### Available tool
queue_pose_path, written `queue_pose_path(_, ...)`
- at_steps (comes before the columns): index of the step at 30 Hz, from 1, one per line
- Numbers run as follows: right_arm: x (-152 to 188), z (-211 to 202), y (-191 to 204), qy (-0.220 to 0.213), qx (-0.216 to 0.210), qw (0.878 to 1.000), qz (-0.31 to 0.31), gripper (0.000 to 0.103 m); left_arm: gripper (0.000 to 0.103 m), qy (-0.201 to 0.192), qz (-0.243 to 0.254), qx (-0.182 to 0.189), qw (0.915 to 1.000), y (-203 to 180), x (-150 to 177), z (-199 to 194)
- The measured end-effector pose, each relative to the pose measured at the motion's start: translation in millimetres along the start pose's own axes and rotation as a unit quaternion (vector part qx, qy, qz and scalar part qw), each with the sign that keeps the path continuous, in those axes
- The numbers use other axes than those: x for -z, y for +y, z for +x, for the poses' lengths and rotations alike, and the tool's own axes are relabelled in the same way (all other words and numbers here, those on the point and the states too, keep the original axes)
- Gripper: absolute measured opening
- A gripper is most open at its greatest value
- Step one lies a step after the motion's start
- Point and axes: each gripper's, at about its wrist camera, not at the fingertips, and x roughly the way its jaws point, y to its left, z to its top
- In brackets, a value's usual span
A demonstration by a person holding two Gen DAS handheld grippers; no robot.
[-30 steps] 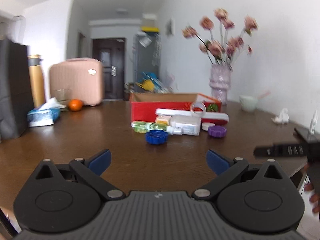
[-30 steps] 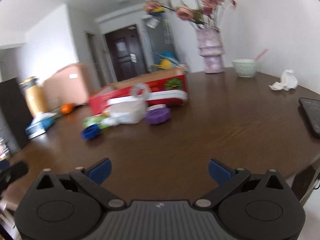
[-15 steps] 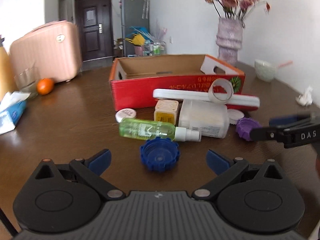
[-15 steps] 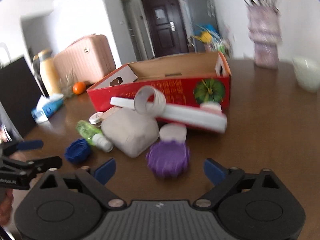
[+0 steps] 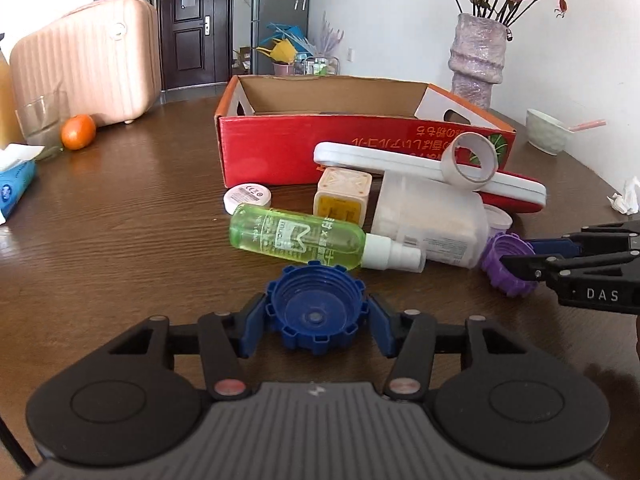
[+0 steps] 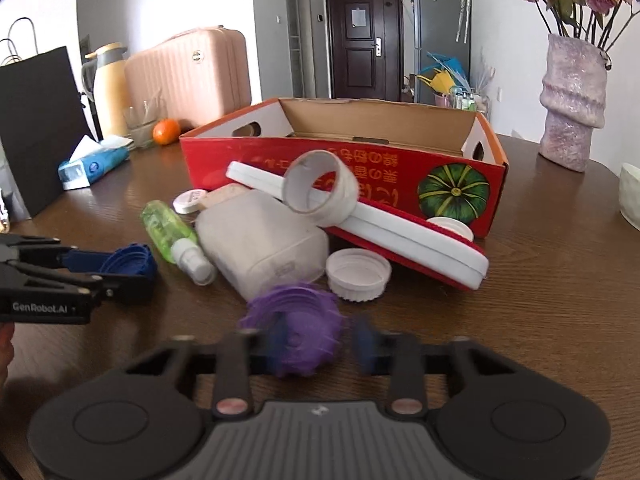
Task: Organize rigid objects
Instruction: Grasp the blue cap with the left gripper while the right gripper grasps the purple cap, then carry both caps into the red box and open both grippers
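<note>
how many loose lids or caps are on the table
5. Blue ridged plastic cap between the left gripper's fingers, purple ridged cap at the right gripper, and three white round lids near the red cardboard box. More may be hidden.

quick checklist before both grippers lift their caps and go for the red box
1. left gripper around the blue cap: ok; jaws have just been closing, pads at both sides.
2. right gripper on the purple cap: cannot tell; jaws have just been closing, the cap sits between them, but it is blurred.
3. Blue cap free of the green spray bottle: ok, a slim gap shows.
4. red box open with room inside: ok.
5. Purple cap free of the white container: cannot tell.
</note>
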Motion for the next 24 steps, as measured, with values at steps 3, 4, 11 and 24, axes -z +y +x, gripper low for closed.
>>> queue_pose_path(3,4,-13,9,-0.013,-0.012,1.0,-0.002,0.007,0.054,-0.018,-0.004,-0.001,0.9998,-3,6,-22)
queue_pose_path(4,6,-17,13,-0.014,-0.01,1.0,-0.008,0.007,0.054,-0.024,-0.004,-0.001,0.9997,-5,9,-31)
queue_pose_path(11,31,-66,45,-0.05,0.001,0.999,-0.017,0.007,0.054,-0.056,-0.008,-0.014,0.9983,-11,34,-93)
queue_pose_path(24,93,-165,84,-0.114,0.029,0.993,0.003,0.007,0.054,-0.155,-0.014,-0.05,0.9865,-31,92,-190)
